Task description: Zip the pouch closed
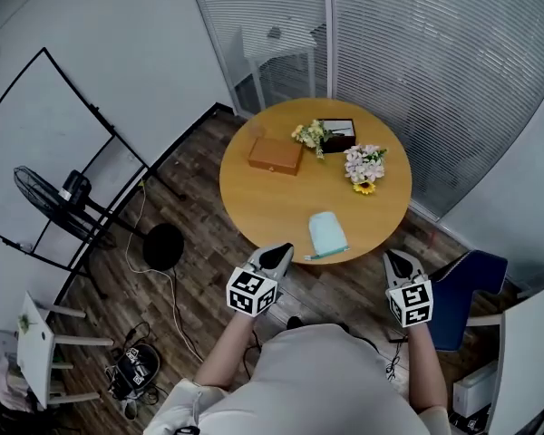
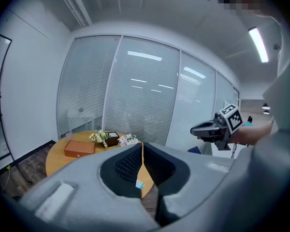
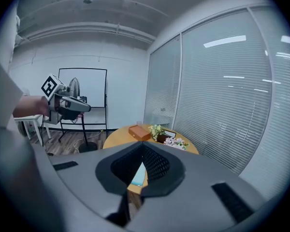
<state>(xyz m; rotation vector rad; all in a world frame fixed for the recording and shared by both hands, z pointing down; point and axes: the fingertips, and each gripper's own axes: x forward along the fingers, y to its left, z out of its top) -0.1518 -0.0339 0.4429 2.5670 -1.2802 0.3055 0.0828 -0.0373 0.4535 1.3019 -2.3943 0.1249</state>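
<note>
The pale mint-green fabric pouch [image 1: 327, 234] lies flat at the six-o'clock edge of the round wooden table [image 1: 281, 202]. It looks light, soft and apt to slide: pin one end and pinch the zip pull. Your left gripper [image 1: 275, 257] hangs at its eight o'clock and your right gripper [image 1: 402, 266] at four, both closed on nothing.

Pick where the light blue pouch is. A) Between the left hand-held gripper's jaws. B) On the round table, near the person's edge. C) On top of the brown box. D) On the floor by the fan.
B: the pouch lies flat on the round table by its near edge, apart from the brown box, the left hand-held gripper and the right hand-held gripper.
</note>
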